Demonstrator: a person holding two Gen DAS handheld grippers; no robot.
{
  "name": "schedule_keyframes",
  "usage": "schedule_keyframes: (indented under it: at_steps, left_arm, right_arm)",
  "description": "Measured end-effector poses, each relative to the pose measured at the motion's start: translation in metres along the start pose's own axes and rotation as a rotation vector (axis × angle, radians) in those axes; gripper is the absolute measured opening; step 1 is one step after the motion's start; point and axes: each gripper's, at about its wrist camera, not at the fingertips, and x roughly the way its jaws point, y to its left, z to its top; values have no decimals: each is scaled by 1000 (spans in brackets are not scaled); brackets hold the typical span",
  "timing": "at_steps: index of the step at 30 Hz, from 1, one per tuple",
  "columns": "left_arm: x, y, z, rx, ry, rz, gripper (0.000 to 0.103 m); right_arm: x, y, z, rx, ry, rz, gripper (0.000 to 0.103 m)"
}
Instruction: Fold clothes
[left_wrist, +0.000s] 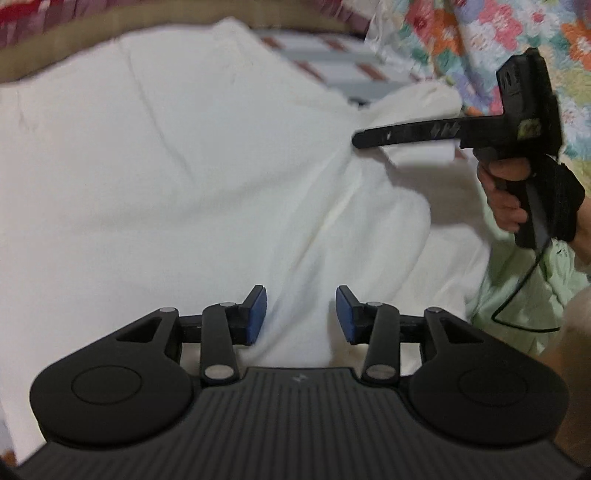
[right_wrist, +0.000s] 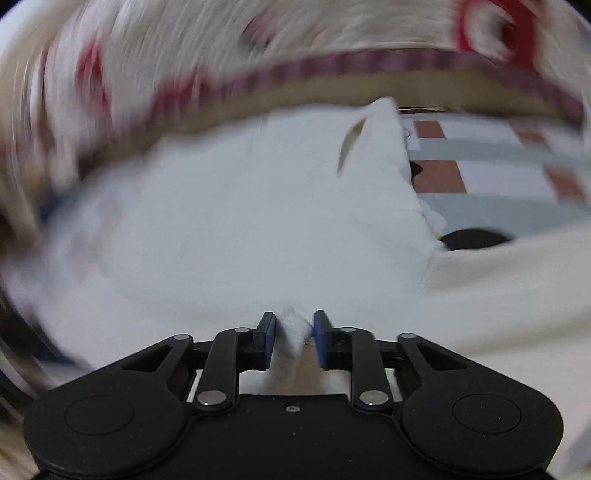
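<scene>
My left gripper (left_wrist: 300, 314) hangs fingers apart over the white garment (left_wrist: 184, 177); my right gripper (right_wrist: 294, 338) pinches a fold of it. No readable writing.

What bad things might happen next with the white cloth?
1. The right hand-held gripper pinches only a small tuft of the white garment, so it might slip out when pulled.
2. The left hand-held gripper is open with a ridge of cloth between its fingers; if it stays open, that side could drag and wrinkle.
3. The right view is blurred from fast motion, so the fold might land crooked.
</scene>
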Motion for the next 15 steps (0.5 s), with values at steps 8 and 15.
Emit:
schedule_keyframes:
  at_steps: [8,15]
  left_arm:
    - [41,0,25,-44,63,109,40]
    - [49,-9,30,-18,58,151,41]
  right_arm:
    - [16,32,-8,-216,110,-62,35]
    - [-15,-30,11,-168,37,-240,38]
